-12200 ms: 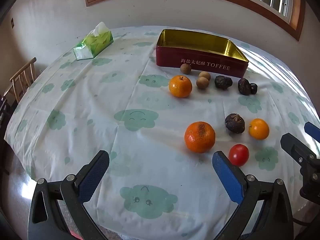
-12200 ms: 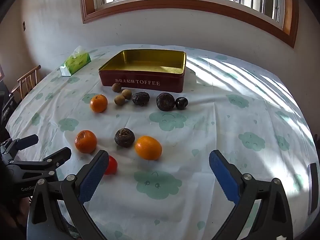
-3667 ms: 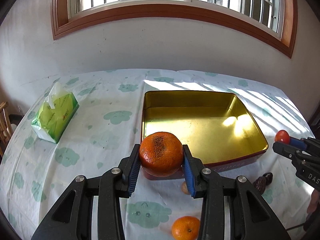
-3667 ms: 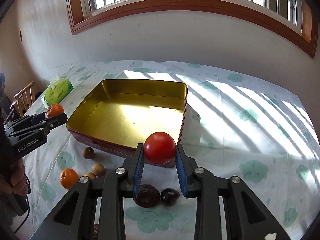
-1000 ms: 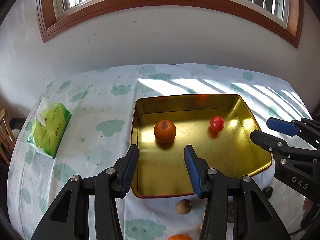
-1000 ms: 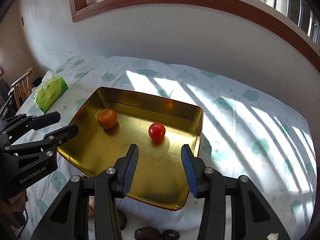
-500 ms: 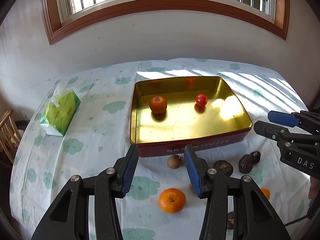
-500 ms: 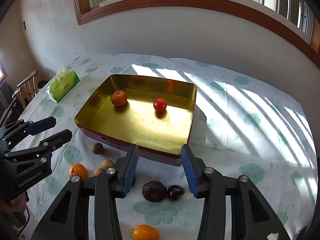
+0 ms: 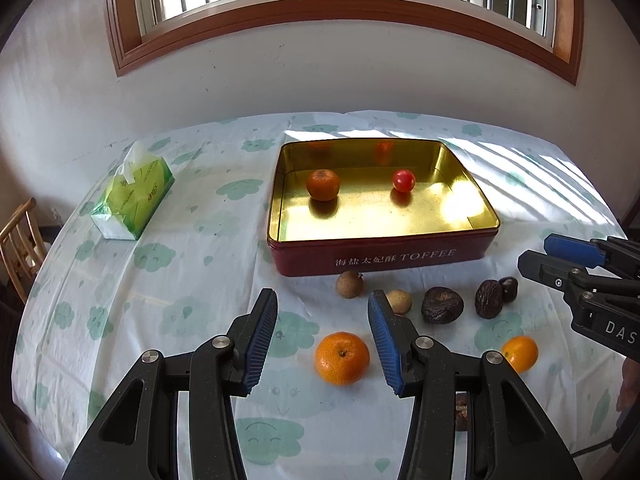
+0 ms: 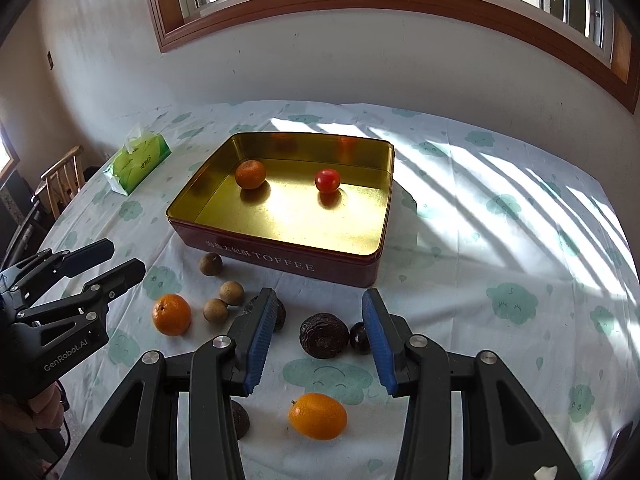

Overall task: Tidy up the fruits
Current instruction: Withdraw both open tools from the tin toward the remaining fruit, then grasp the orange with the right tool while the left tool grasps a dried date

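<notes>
A red TOFFEE tin [image 9: 384,258] [image 10: 280,262] with a gold inside holds a spotted orange [image 9: 323,185] [image 10: 250,174] and a red tomato [image 9: 403,180] [image 10: 327,180]. In front of it on the cloth lie an orange [image 9: 342,357] [image 10: 171,314], an oval orange [image 9: 520,353] [image 10: 317,416], small brown round fruits [image 9: 349,284] [image 10: 211,264] and dark wrinkled fruits [image 9: 442,305] [image 10: 324,335]. My left gripper [image 9: 322,338] is open and empty above the orange. My right gripper [image 10: 317,336] is open and empty above a dark fruit.
A green tissue box [image 9: 134,196] [image 10: 137,164] stands at the left of the round table. A wooden chair [image 10: 62,180] is beyond the left edge. The wall and window are behind the tin.
Both grippers have drawn back from the tin toward the table's front and stay open. The loose fruits in front of the tin have come into view.
</notes>
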`<state>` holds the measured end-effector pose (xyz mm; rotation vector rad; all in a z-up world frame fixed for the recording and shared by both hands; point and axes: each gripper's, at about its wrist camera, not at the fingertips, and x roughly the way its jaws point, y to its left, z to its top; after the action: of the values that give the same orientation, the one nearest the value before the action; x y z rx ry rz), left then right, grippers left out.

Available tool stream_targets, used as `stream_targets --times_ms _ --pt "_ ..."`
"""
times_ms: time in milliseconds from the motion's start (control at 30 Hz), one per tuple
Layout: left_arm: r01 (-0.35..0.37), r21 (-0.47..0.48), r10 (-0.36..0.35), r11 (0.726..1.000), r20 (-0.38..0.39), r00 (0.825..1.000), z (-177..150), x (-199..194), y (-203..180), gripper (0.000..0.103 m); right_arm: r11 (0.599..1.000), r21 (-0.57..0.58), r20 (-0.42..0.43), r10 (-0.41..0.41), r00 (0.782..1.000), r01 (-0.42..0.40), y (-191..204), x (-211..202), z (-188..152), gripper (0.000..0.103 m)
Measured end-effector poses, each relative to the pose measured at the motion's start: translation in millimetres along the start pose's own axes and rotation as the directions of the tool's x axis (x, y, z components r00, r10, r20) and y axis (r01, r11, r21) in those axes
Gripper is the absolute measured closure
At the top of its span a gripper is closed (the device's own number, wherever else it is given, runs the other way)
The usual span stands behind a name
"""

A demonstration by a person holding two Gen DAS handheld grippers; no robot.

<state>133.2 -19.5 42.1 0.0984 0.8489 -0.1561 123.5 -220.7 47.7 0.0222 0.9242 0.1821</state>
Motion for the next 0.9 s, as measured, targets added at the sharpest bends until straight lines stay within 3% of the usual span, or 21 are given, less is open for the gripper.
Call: stream_targets --times_ms 367,900 --pt "0.001 -0.03 -0.002 1.0 -0.036 0.999 -32.9 0.2 3.9 0.054 1.0 0.02 -0.027 0.012 1.0 -0.011 -2.4 -1.8 -34.3 0.061" --pt "0.06 -0.033 -0.064 0.998 -0.13 0.989 -87.8 6.0 -17.8 0.054 1.0 0.013 -0.124 0.015 0.992 -0.014 -3.9 9.1 -85.5 0.059"
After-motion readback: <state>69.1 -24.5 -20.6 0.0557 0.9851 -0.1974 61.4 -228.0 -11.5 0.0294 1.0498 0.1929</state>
